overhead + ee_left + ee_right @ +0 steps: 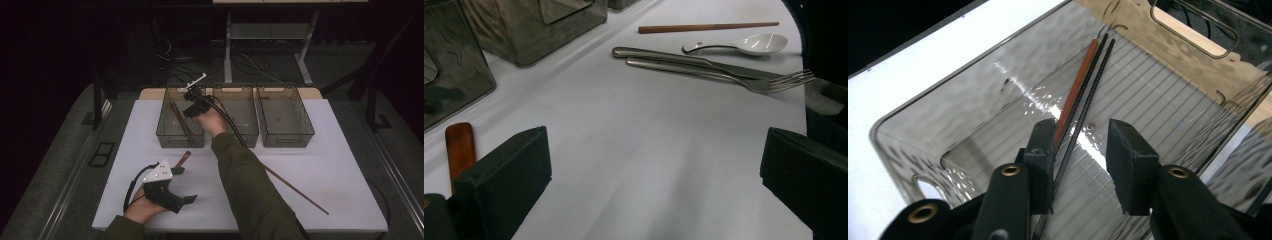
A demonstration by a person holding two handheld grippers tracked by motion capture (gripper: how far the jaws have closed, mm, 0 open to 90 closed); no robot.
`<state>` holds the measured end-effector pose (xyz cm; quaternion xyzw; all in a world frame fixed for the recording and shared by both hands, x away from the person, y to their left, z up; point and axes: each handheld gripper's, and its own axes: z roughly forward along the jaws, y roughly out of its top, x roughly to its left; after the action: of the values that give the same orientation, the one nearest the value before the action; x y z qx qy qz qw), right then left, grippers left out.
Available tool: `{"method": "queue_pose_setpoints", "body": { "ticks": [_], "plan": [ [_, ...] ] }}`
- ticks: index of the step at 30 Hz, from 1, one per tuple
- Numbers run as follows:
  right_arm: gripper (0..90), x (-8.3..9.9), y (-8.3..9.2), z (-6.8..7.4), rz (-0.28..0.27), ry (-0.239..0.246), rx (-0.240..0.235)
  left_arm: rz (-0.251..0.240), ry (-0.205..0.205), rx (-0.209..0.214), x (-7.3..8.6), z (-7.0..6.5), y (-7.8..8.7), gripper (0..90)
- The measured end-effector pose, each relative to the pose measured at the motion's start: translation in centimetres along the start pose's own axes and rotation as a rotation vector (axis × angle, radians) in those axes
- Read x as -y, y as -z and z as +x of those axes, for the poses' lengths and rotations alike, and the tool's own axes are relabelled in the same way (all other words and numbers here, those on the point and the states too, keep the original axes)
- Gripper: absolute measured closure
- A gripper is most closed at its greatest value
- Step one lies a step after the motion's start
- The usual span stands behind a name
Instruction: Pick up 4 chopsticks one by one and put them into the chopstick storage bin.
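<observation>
My right gripper (1080, 135) hangs open over the left grey bin (923, 115). On the bin floor lie a brown chopstick (1079, 85) and two black chopsticks (1093, 82). One black stick runs under the gap, close to the left pad, and nothing is pinched. From above, the right gripper (192, 107) sits over the left bin (180, 141). My left gripper (186, 185) rests at the table's near left, jaws wide apart and empty (654, 150). A brown chopstick end (459, 147) lies just beside its left jaw.
Two more grey bins (235, 140) (287, 141) stand to the right of the first one. A long brown chopstick (295, 187) lies on the white table (340, 150). A knife and fork (704, 65), a white spoon (749, 44) and that chopstick (709, 26) lie ahead of the left gripper.
</observation>
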<state>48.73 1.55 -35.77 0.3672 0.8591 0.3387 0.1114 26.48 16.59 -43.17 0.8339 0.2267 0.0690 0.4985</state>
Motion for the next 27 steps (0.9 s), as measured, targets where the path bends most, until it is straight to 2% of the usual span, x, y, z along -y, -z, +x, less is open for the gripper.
{"method": "queue_pose_setpoints", "body": {
  "ticks": [6, 11, 18, 27],
  "plan": [
    [56.9, 0.3, 0.7, -0.2, -0.021, 0.001, -0.025, -0.001, -0.001, 0.002, 0.0, 0.0, 0.0, 0.0],
    [51.4, 1.1, 1.8, -0.4, -0.027, 0.025, -0.043, 0.002, -0.004, 0.002, 0.0, 0.0, 0.0, 0.0],
    [48.7, 2.8, 4.8, -1.2, -0.058, 0.034, -0.066, 0.009, -0.014, -0.002, 0.0, 0.1, 0.0, 0.0],
    [44.8, 6.0, 8.9, -2.9, -0.094, 0.040, -0.111, 0.015, -0.012, -0.006, 0.1, 0.0, 0.0, 0.0]
  ]
}}
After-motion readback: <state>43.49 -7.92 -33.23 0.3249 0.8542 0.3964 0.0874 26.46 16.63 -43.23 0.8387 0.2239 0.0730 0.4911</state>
